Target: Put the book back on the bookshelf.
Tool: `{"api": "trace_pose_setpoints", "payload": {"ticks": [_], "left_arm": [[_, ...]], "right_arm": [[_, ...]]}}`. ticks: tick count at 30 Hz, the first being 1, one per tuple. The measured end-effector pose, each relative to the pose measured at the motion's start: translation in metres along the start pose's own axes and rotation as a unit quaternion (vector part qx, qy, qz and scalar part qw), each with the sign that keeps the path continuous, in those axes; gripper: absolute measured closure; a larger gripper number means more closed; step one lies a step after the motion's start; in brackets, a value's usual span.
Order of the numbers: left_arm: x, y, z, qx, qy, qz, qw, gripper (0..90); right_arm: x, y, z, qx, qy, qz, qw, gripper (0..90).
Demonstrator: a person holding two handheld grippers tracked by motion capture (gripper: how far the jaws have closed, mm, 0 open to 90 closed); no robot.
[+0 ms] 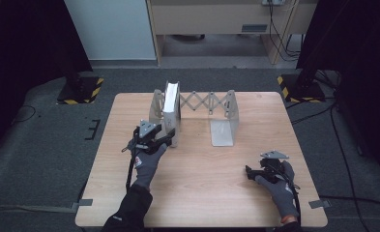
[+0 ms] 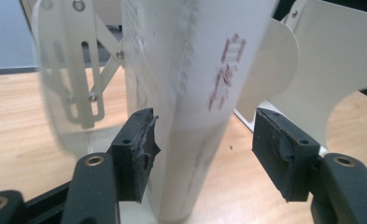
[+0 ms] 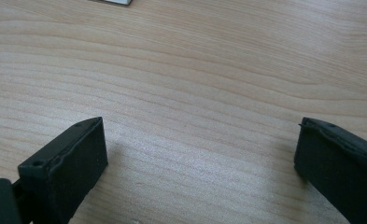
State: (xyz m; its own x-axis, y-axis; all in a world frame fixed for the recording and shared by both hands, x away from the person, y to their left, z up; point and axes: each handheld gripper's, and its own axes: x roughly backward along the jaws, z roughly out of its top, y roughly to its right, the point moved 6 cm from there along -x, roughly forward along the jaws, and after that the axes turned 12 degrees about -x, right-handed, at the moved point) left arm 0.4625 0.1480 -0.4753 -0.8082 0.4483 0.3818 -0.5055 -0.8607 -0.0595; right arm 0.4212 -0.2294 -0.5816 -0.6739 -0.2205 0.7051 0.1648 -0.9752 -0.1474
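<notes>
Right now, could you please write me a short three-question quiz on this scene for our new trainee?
1. True or false: the left gripper is shut on the book.
2. Where does the book stand? A) flat on the table B) upright in the rack, at its left end C) in the right gripper
3. Fill in: the right gripper is open over bare ____.

Key
1. False: both jaws stand open with the book between them, a clear gap at the right jaw.
2. B
3. Table; it holds nothing.
</notes>
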Motion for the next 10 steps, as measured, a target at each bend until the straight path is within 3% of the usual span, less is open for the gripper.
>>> {"api": "trace_pose_setpoints", "payload": {"ticks": [5, 10], "left_arm": [[0.018, 0.003, -0.013, -0.014, -0.018, -0.017, 0.9996, 36.2], [0.031, 0.003, -0.041, -0.026, -0.055, -0.028, 0.9978, 33.3]], "right_arm": [[0.001, -0.001, 0.0, -0.003, 0.002, 0.002, 1.0, 5.7], [0.002, 0.001, 0.001, -0.005, 0.014, -0.003, 0.9999, 15.2]]}}
